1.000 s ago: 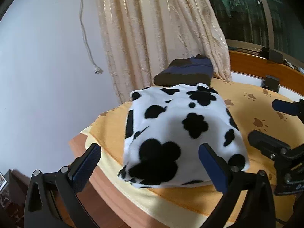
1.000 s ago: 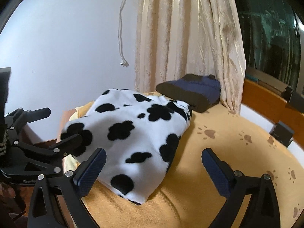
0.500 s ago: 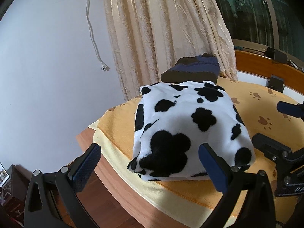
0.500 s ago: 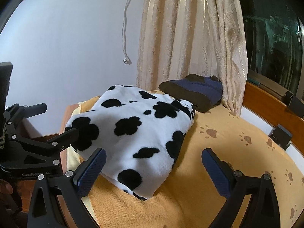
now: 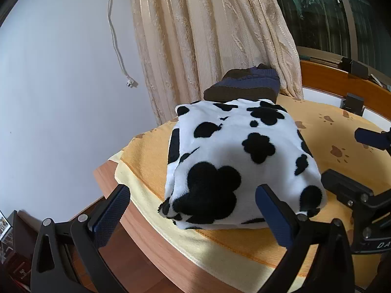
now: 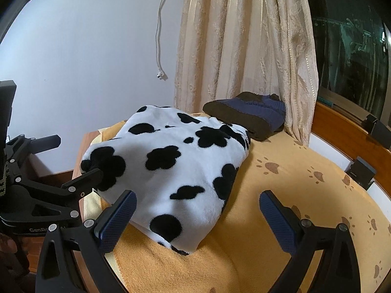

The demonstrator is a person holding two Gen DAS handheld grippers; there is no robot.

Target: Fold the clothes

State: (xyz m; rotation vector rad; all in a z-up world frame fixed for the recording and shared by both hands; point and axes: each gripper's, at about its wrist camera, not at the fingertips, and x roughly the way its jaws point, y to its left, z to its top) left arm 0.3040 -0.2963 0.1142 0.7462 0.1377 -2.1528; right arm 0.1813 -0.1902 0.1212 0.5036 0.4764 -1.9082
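Observation:
A folded white fleece garment with black cow spots (image 5: 234, 161) lies on an orange paw-print blanket (image 5: 325, 151); it also shows in the right wrist view (image 6: 171, 168). My left gripper (image 5: 195, 212) is open and empty, just short of the garment's near edge. My right gripper (image 6: 200, 217) is open and empty, its left finger close to the garment's near corner. The left gripper appears at the left of the right wrist view (image 6: 48, 161). The right gripper appears at the right of the left wrist view (image 5: 361, 168).
A folded dark blue and brown garment (image 6: 246, 122) lies behind the cow one, against a beige curtain (image 6: 246, 48). A wooden bed edge (image 5: 146, 241) runs below the blanket. A white cable with a plug (image 5: 129, 81) hangs on the wall. A wooden rail (image 6: 347, 127) borders the right.
Both grippers have drawn back a little from the folded cow garment, so more of the bed edge and blanket shows. The garment has not moved. Both stay open.

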